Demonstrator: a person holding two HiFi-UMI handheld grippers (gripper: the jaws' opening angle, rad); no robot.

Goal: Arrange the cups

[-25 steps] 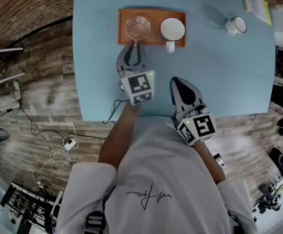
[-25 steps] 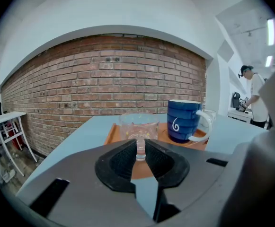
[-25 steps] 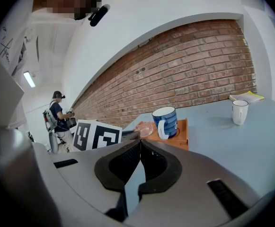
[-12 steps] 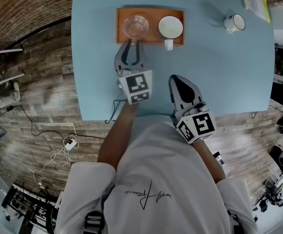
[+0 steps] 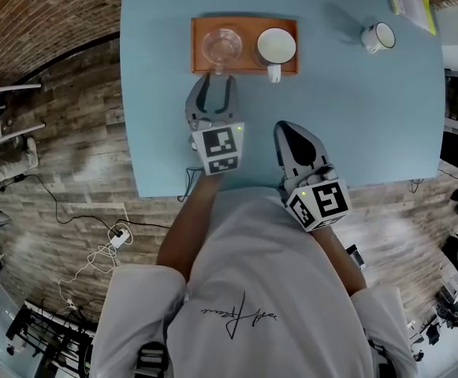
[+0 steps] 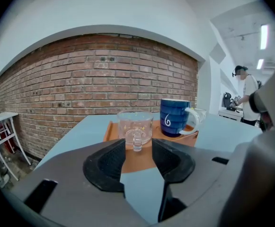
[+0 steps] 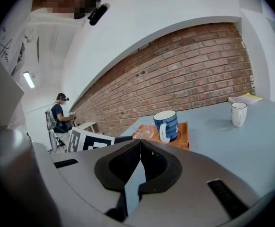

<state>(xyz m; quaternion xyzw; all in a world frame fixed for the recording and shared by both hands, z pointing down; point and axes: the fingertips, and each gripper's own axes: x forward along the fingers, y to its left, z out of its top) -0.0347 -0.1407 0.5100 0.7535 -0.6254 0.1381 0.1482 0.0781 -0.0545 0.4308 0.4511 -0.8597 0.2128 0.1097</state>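
The left tongs [image 5: 215,81] have just been spreading and pinch nothing, the glass cup [image 5: 222,44] on the tray [image 5: 199,61] standing just beyond their tips, the right tongs [image 7: 139,143] pressed together; a crooked pull-back could catch its handle [image 6: 137,140] and topple it

Head view looks steeply down on the pale blue table [image 5: 355,116]; both gripper views sit low facing 12 o'clock, all sharing the flat orange tray [image 5: 199,30].
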